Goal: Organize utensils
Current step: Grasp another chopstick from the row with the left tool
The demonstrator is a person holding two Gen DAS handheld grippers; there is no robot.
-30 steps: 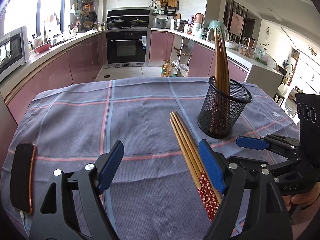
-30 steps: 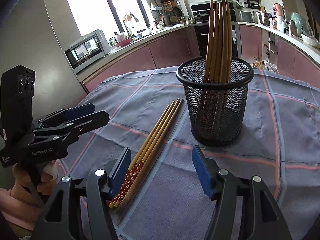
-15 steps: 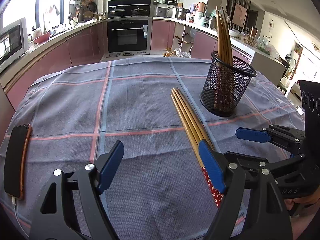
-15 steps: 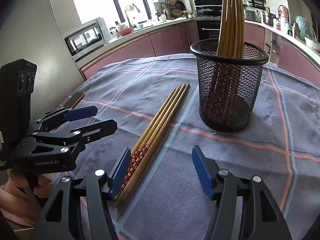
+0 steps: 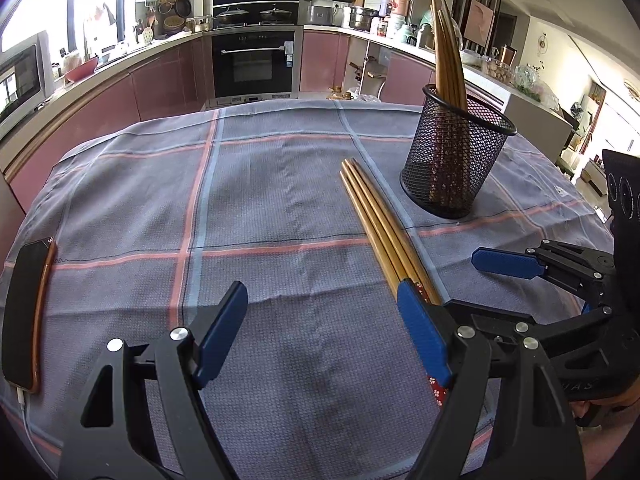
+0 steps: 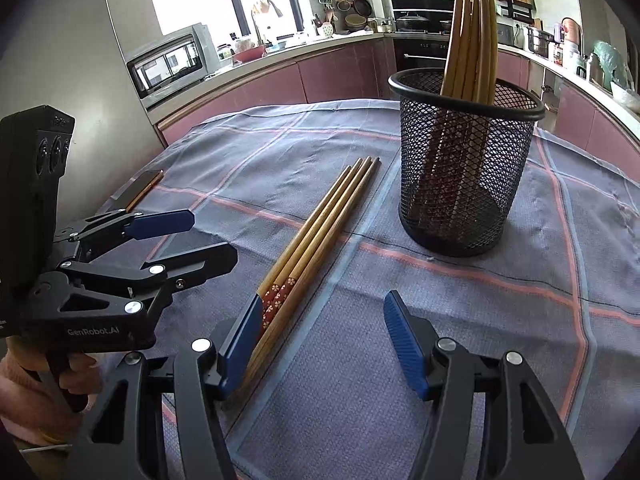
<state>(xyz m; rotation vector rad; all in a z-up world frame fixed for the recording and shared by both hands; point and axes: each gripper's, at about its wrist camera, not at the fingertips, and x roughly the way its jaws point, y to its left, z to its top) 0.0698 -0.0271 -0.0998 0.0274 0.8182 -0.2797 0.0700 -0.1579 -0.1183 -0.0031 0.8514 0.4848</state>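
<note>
Several wooden chopsticks (image 5: 378, 220) with red flowered ends lie side by side on the blue checked cloth; they also show in the right wrist view (image 6: 320, 232). A black mesh holder (image 5: 454, 160) stands upright beyond them with several chopsticks in it, seen also in the right wrist view (image 6: 460, 176). My left gripper (image 5: 320, 332) is open and empty, its right finger over the chopsticks' red ends. My right gripper (image 6: 324, 340) is open and empty, its left finger beside the same ends. Each gripper shows in the other's view, the right one (image 5: 512, 280) and the left one (image 6: 176, 236).
A phone (image 5: 24, 312) with a cable lies at the table's left edge. The cloth-covered table (image 5: 260, 184) ends at a drop toward the kitchen floor. Pink cabinets, an oven and a microwave stand beyond.
Both grippers have drawn back and lowered a little toward the table's near edge. The chopsticks and holder have not moved. Both grippers stay open.
</note>
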